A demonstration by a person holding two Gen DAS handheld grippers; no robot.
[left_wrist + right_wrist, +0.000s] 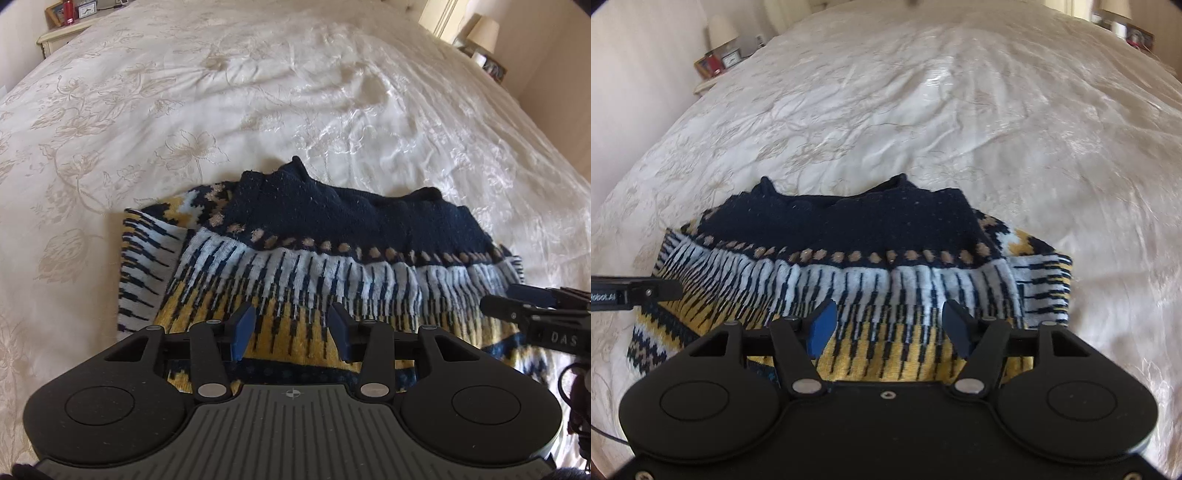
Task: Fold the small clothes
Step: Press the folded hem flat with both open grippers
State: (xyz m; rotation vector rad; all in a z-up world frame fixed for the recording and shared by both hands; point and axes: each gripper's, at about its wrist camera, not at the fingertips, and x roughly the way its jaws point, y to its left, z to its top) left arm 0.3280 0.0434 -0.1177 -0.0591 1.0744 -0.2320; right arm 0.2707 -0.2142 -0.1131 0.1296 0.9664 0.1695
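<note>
**Both grippers hovering free over a half-folded jumper**

While the blue fingers (pixel 242 328) of the left gripper (pixel 291 330) are standing apart with nothing between them, the right gripper (pixel 890 328) is showing the same thing: its fingers (pixel 822 328) are spread wider, and only knit is passing underneath, ungripped. Both are released, tilted down at the near part of the jumper (pixel 314 258). Each gripper is also showing at the edge of the other's view, so they are working side by side.

Judging by the layers, a fold is already lying in place and the next step is smoothing or taking a fresh edge. Doing that well is meaning catching the near hem at two points, level with each other, pinching all layers together, and lifting evenly so the yellow band is not dragging crooked. Thick knit is likely springing back, so pressing the crease afterwards should help.

The jumper is lying on the cream bedspread (pixel 258 92), near the closer edge of the bed. Its long axis is running left to right across both views, navy part pointing away towards the far bedside table (pixel 59 35), and a striped sleeve (pixel 1045 291) is tucked at the right end, seen from the right wrist.
</note>
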